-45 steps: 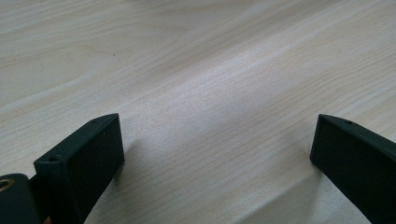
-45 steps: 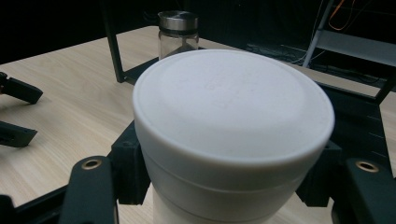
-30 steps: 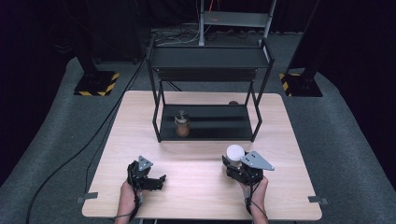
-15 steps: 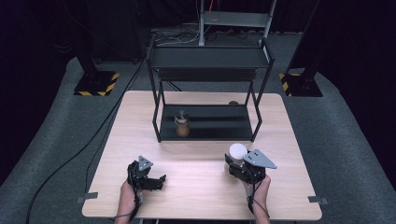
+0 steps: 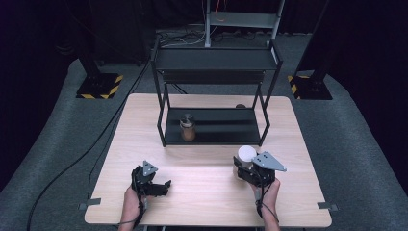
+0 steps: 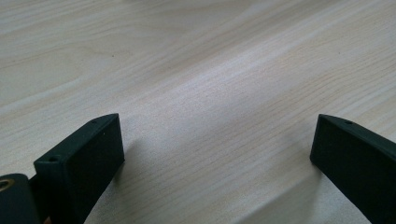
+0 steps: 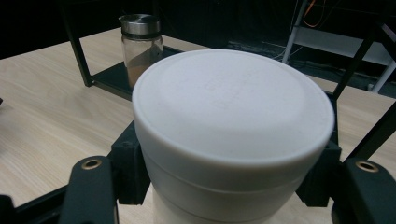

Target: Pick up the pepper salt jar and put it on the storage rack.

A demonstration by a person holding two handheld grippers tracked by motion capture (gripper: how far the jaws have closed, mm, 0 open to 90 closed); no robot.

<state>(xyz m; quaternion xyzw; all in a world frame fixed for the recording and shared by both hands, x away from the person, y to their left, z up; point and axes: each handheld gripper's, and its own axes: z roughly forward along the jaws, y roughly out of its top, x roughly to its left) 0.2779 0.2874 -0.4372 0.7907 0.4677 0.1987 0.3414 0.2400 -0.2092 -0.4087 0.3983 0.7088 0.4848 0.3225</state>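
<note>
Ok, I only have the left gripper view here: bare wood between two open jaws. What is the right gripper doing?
Observer: The right gripper is clamped on a white-lidded container, its jaws against both sides below the lid.
Operator: Is anything on the rack already?
Observer: Yes, a glass jar with a metal lid stands on the lower shelf, towards its left end.
Operator: And the top shelf?
Observer: The high view shows nothing on the top shelf.
</note>
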